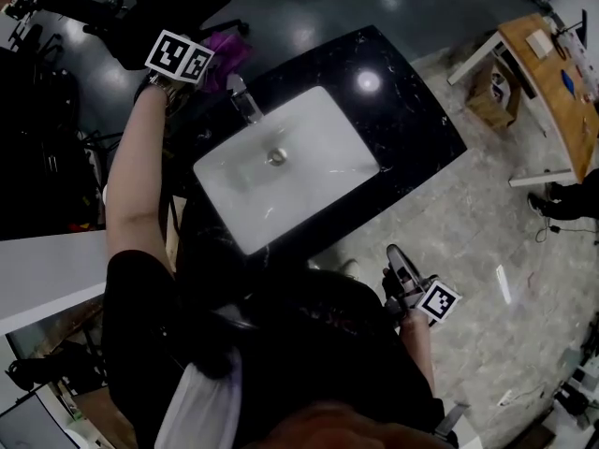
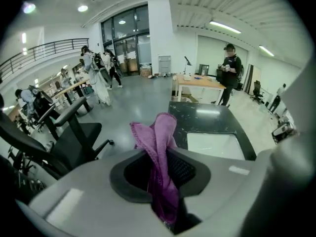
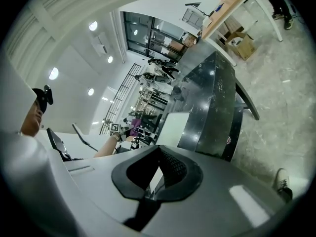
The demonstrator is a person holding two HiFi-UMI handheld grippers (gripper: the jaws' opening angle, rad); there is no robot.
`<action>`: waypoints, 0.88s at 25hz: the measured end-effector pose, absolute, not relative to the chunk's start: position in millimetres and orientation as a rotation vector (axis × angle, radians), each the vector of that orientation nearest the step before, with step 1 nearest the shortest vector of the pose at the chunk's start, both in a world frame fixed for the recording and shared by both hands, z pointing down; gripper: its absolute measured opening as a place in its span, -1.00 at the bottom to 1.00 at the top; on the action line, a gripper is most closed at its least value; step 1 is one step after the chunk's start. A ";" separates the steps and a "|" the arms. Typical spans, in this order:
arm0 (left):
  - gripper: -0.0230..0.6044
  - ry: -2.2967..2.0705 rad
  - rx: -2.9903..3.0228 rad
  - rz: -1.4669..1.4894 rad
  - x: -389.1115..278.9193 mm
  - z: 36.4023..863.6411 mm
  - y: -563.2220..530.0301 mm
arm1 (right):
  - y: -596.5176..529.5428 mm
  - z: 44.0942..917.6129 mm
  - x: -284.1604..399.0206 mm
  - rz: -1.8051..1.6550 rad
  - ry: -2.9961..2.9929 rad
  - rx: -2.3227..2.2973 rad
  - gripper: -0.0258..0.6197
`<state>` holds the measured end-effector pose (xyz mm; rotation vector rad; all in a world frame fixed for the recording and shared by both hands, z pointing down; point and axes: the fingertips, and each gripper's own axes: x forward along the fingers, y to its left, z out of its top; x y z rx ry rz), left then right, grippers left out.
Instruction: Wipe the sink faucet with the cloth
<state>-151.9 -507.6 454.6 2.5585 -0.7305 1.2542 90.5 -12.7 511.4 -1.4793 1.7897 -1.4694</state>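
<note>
A purple cloth (image 2: 159,147) sticks up from between the jaws of my left gripper (image 2: 160,174), which is shut on it. In the head view that gripper (image 1: 211,64) is at the back left of the sink, with the cloth (image 1: 226,52) bunched just behind the chrome faucet (image 1: 245,101); whether cloth and faucet touch I cannot tell. The white basin (image 1: 309,171) lies in a black marble counter (image 1: 412,120). My right gripper (image 1: 397,258) hangs low beside the counter's near right side, shut and empty, its jaws (image 3: 155,181) closed with nothing between them.
Black office chairs (image 1: 168,7) stand behind the sink. A wooden desk (image 1: 552,82) with a cardboard box (image 1: 491,92) beneath it is at the right. Several people (image 2: 98,70) stand far off in the hall, one (image 2: 228,73) by a table. Grey tiled floor (image 1: 487,241) surrounds the counter.
</note>
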 end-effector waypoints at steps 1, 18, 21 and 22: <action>-0.68 -0.656 2.575 1.239 -148.9 452.8 -497.3 | -15.1 512.0 88.9 -1.474 1.796 -1.473 -0.88; -0.69 -0.457 2.296 1.209 -179.8 543.2 -518.8 | -15.5 527.2 82.3 -1.570 1.732 -1.541 -0.88; -0.69 -0.429 2.236 1.279 -181.7 575.9 -515.1 | -14.8 533.7 80.1 -1.594 1.716 -1.543 -0.88; -0.69 -0.419 2.209 1.290 -182.5 586.5 -513.1 | -14.2 535.8 80.0 -1.601 1.711 -1.546 -0.88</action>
